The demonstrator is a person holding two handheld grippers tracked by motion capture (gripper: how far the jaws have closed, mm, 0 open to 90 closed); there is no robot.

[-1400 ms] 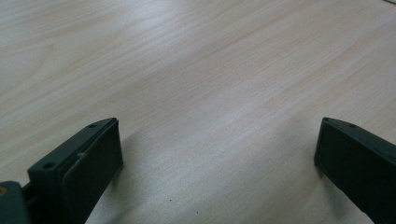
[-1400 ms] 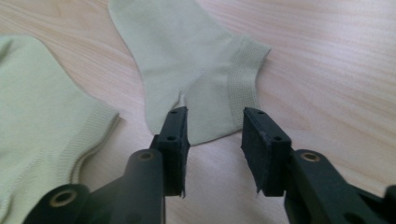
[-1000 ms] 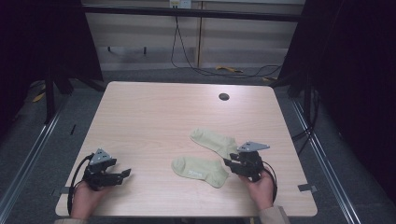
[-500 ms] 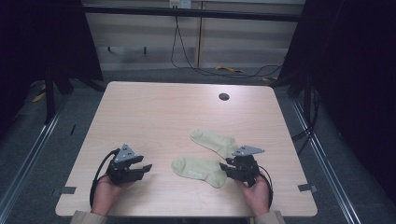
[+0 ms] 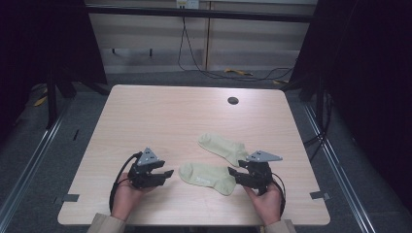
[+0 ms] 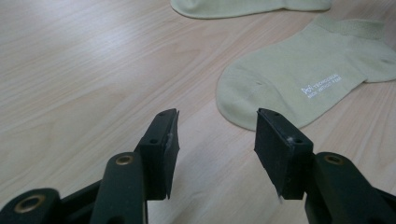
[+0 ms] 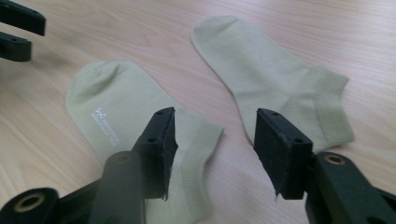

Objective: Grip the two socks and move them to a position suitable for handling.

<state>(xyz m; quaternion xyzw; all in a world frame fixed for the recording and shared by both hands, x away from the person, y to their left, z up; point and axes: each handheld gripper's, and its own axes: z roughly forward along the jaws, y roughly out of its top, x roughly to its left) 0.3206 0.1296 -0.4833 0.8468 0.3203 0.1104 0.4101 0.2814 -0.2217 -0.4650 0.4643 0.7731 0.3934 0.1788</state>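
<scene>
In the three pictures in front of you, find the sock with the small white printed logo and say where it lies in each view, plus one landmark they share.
High view: the logo sock lies near the table's front edge, between the two grippers.
Left gripper view: upper right, toe toward the open jaws.
Right gripper view: left of centre, cuff under the left jaw.
Shared landmark: the plain sock lying beside it.

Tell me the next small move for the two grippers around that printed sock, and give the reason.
Probably ease both forward and lower them onto the printed sock. The left gripper is open with the toe just ahead of its jaws; the right gripper is open with one jaw over the cuff. The sock lies flat, ungrasped, on the table.
</scene>
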